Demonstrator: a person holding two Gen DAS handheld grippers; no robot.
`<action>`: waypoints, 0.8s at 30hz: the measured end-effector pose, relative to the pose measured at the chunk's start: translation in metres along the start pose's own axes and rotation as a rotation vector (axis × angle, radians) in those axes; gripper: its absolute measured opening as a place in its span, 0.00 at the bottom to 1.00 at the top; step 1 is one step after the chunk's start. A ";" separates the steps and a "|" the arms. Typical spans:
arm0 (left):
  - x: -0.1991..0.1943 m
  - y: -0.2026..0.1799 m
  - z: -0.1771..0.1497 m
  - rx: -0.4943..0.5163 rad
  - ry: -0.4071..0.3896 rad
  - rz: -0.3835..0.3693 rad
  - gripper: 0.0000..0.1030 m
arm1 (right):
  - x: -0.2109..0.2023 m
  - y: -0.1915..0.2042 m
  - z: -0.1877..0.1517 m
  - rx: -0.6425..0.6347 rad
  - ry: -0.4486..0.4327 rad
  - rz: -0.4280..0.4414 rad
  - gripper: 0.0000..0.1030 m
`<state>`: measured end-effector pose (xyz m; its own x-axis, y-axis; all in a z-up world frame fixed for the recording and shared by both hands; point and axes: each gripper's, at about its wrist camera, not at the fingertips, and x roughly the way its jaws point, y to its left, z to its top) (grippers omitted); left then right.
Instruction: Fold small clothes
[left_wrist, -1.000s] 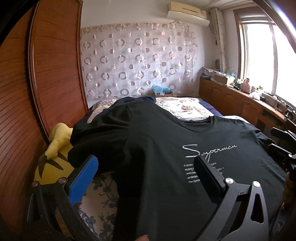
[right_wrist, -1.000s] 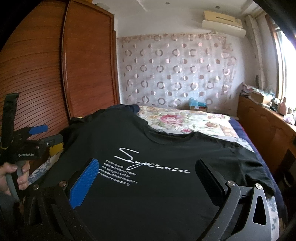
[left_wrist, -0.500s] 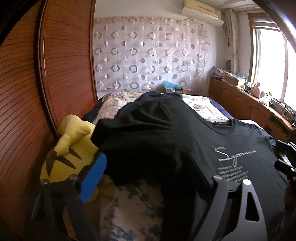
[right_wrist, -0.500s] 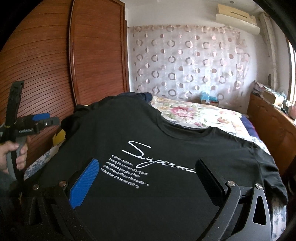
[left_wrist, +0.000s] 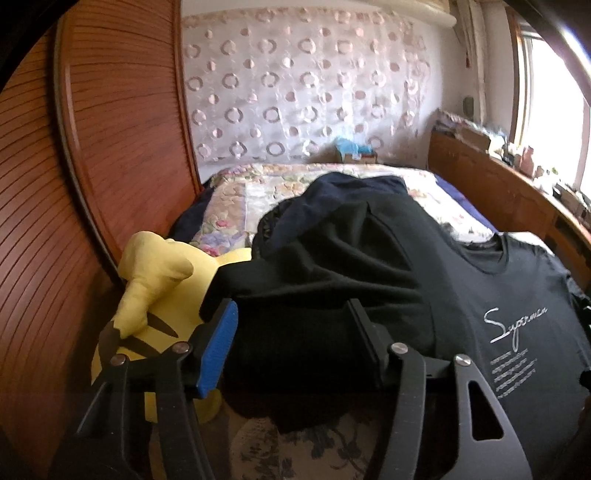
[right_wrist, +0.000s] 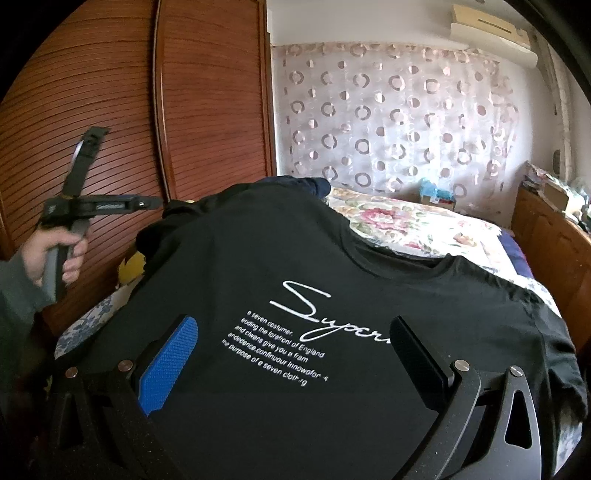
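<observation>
A black T-shirt with white "Superman" lettering (right_wrist: 306, 314) lies spread face up on the bed; it also shows in the left wrist view (left_wrist: 517, 325). Its left sleeve (left_wrist: 325, 295) drapes over a heap of dark clothes. My left gripper (left_wrist: 291, 325) is open and empty, its jaws either side of that sleeve area, above the shirt's left edge. In the right wrist view the left gripper (right_wrist: 147, 203) is held up in a hand beside the wardrobe. My right gripper (right_wrist: 291, 343) is open and empty, hovering over the shirt's lower chest.
A yellow plush toy (left_wrist: 159, 295) lies at the bed's left edge against the wooden wardrobe (right_wrist: 110, 110). A navy garment (left_wrist: 351, 188) lies behind the shirt. The floral bedspread (right_wrist: 413, 225) stretches back to the curtain. A wooden cabinet (left_wrist: 509, 199) runs along the right.
My left gripper has swung left and lifted away from the shirt's middle toward its left sleeve and the plush toy. My right gripper has moved closer in over the lettering.
</observation>
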<state>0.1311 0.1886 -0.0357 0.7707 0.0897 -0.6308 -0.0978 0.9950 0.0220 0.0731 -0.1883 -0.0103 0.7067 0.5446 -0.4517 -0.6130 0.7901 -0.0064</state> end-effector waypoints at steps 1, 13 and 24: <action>0.005 -0.001 0.002 0.012 0.014 0.005 0.59 | 0.001 0.001 0.000 0.000 0.001 0.000 1.00; 0.036 -0.009 0.012 0.138 0.103 -0.023 0.21 | 0.005 -0.002 0.000 0.009 0.009 -0.005 1.00; -0.007 -0.029 0.031 0.176 -0.017 -0.037 0.02 | 0.011 -0.007 -0.002 0.016 0.021 0.003 1.00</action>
<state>0.1485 0.1606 -0.0082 0.7823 0.0525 -0.6207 0.0408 0.9900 0.1352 0.0840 -0.1884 -0.0170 0.6971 0.5415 -0.4700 -0.6093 0.7929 0.0097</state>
